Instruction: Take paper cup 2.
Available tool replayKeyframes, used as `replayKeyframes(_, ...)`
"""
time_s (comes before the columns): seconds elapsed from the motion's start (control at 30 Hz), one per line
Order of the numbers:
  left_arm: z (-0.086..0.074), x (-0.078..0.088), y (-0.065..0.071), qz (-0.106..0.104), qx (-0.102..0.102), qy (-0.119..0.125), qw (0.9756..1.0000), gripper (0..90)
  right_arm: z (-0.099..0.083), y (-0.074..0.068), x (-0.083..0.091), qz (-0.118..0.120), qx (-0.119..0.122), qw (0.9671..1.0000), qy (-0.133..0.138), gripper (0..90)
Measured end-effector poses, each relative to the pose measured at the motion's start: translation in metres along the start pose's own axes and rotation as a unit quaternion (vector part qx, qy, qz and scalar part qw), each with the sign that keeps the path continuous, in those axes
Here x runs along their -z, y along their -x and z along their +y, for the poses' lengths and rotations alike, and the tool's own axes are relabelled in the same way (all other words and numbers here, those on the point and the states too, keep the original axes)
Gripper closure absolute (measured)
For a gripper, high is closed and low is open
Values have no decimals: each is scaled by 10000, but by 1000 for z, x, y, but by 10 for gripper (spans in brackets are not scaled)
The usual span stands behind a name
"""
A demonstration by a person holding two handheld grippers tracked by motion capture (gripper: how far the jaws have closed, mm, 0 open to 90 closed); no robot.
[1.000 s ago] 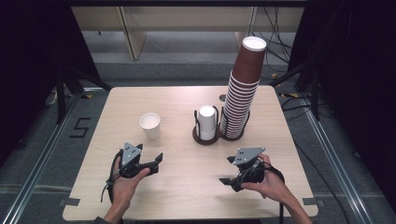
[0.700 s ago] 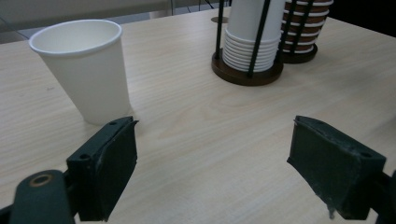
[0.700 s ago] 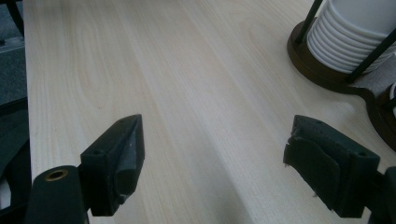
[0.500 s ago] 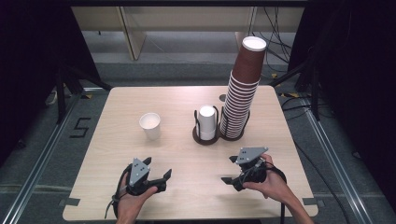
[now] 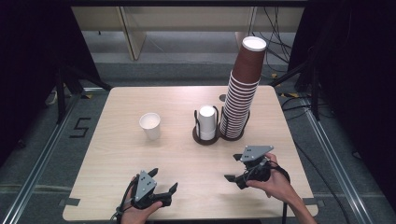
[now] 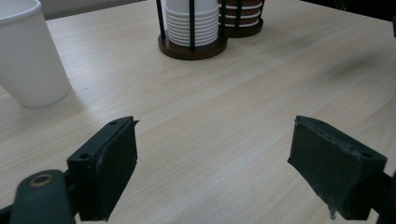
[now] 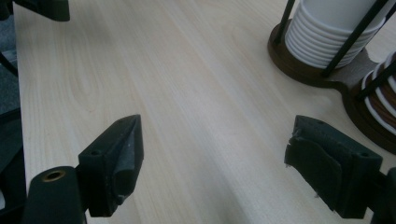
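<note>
The left tongs (image 5: pixel 164 186) hover low over the near edge of the tabletop (image 5: pixel 187 158), jaws apart with bare wood between them; the right tongs (image 5: pixel 233 168) sit near the front right, jaws also apart and just now opening a little wider, nothing between them. Looking along the left tongs, a single white paper cup (image 6: pixel 28 51) stands upright ahead and to the left, well apart from the pads; from above that same cup (image 5: pixel 150 126) stands alone left of centre. Beyond it, a dark two-ring cup holder (image 5: pixel 208 137) carries a short stack of white cups (image 5: pixel 207 121) and a tall leaning stack of brown cups (image 5: pixel 243 93), which the right tongs face from the front. The step in hand looks like a reach for the loose cup. To do it well, the left tongs should swing toward it, come in level at mid-height with one jaw on either side, and close gently, since thin paper walls buckle easily; the right tongs should stay clear of the tall stack, which could topple
</note>
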State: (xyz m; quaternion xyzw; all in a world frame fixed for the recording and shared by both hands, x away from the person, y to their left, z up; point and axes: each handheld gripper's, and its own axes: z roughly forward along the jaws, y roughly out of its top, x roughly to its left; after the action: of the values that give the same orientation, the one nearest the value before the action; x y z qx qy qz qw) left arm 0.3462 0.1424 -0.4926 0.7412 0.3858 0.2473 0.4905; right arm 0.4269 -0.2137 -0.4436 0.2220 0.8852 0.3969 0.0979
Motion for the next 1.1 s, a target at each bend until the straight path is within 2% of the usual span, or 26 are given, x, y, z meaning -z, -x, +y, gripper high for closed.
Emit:
replayKeyframes(0.03, 0, 0, 0, 12, -19, -10, 10000, 147, 0, 2, 1, -2, 91, 9999, 42, 188)
replayKeyframes(0.1, 0, -1, -2, 22, -26, 38, 10000, 147, 1, 1, 3, -68, -25, 10000, 30, 188)
replayKeyframes(0.13, -1, -1, -2, 27, -39, 46, 10000, 147, 1, 3, 4, -64, 41, 10000, 60, 188)
replayKeyframes(0.3, -1, -2, -4, 30, -77, -8, 10000, 147, 3, 7, 10, -182, -34, 9998, 114, 187)
replayKeyframes(0.33, 0, -2, -5, 41, -47, 0, 10000, 148, 4, 10, 12, -251, 35, 9996, 152, 188)
replayKeyframes(0.4, -1, -2, -7, 45, -26, 11, 10000, 147, 4, 10, 15, -335, -120, 9992, 172, 186)
replayKeyframes(0.47, -1, -1, -7, 54, -6, -12, 10000, 147, 5, 12, 18, -334, -160, 9991, 211, 184)
replayKeyframes(0.57, -1, -2, -6, 41, -26, -21, 10000, 147, 6, 16, 22, -462, -223, 9982, 307, 178)
replayKeyframes(0.6, -1, -2, -6, 16, -23, -30, 10000, 147, 6, 16, 24, -470, -283, 9980, 304, 177)
replayKeyframes(0.63, -1, -2, -6, 11, -24, -37, 10000, 147, 7, 15, 26, -513, -439, 9972, 313, 176)
replayKeyframes(0.7, -1, -3, -7, 3, -15, -4, 10000, 147, 8, 19, 28, -597, -290, 9970, 397, 172)
replayKeyframes(0.83, -1, -3, -7, 11, 9, -5, 10000, 147, 11, 21, 34, -632, -423, 9962, 435, 168)
replayKeyframes(0.87, -1, -3, -7, -17, 10, 17, 10000, 148, 11, 22, 35, -707, -405, 9956, 463, 168)
replayKeyframes(1.0, -1, -4, -6, -7, 42, 14, 10000, 147, 12, 24, 38, -691, -519, 9949, 525, 167)
replayKeyframes(1.07, -1, -4, -6, 14, 35, -4, 10000, 147, 13, 25, 39, -753, -447, 9947, 546, 167)
replayKeyframes(1.1, -1, -4, -7, 24, 31, -21, 10000, 147, 13, 25, 39, -772, -531, 9941, 541, 167)
